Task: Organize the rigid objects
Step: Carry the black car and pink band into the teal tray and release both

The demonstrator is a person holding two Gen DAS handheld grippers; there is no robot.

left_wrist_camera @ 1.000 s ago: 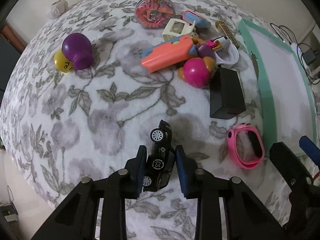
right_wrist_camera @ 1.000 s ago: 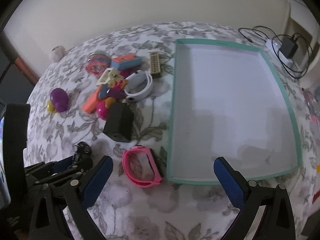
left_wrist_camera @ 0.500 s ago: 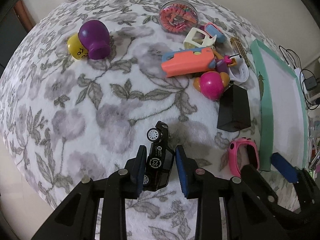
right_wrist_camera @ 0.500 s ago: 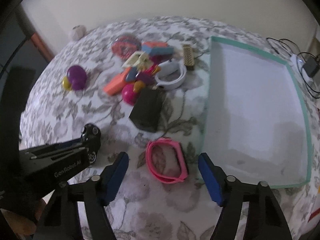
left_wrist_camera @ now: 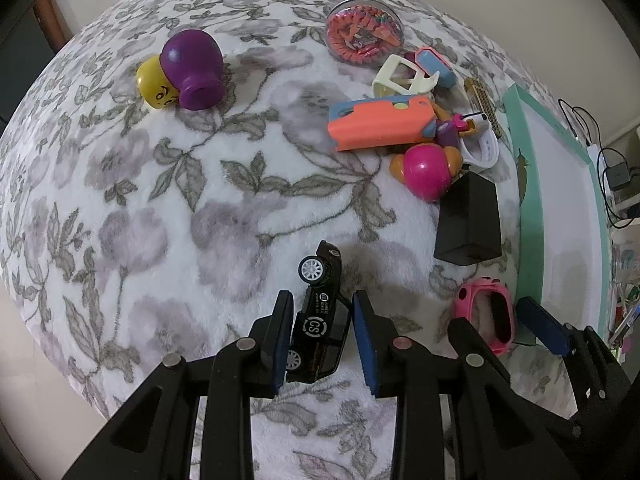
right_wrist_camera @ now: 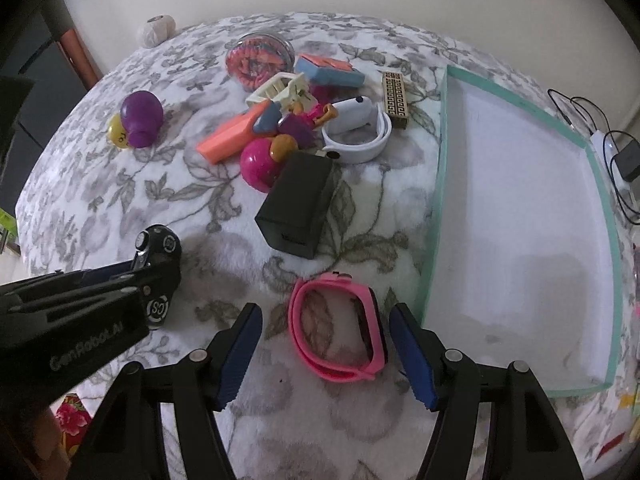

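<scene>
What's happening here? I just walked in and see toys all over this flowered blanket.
A person is sorting toys with two hand-held grippers. The left gripper is shut on a small black toy car, which it holds nose-up over the flowered blanket. The right gripper straddles a pink plastic watch band lying on the blanket; its pads do not press on it. The white tray with a teal rim beside it holds nothing. The other toys sit in a pile farther back.
</scene>
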